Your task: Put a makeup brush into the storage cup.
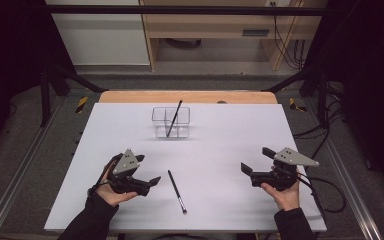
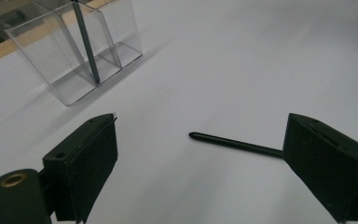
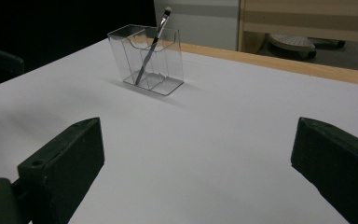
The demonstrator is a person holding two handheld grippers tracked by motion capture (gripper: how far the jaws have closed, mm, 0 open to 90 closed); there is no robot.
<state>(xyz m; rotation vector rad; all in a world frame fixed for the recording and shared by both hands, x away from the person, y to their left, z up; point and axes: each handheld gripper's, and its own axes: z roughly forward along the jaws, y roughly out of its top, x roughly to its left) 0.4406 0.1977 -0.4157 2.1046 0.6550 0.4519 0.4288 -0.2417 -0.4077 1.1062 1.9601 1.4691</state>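
A clear plastic holder (image 1: 171, 122) with several compartments stands at the middle back of the white table (image 1: 240, 130). One thin black brush (image 1: 174, 119) leans upright inside it. A second black brush (image 1: 176, 191) lies flat on the table near the front, between my two grippers. My left gripper (image 1: 149, 172) is open just left of that brush, and its view has the lying brush (image 2: 235, 142) running toward the right jaw. My right gripper (image 1: 257, 160) is open at the front right, over bare table. From there I see the holder (image 3: 147, 58) with its brush (image 3: 153, 42) farther off.
The white board covers a wooden tabletop whose far edge (image 1: 187, 96) shows behind the holder. Black frame bars (image 1: 55, 80) and cables (image 1: 325, 135) flank the table. Wooden furniture (image 1: 210, 30) stands beyond on the floor.
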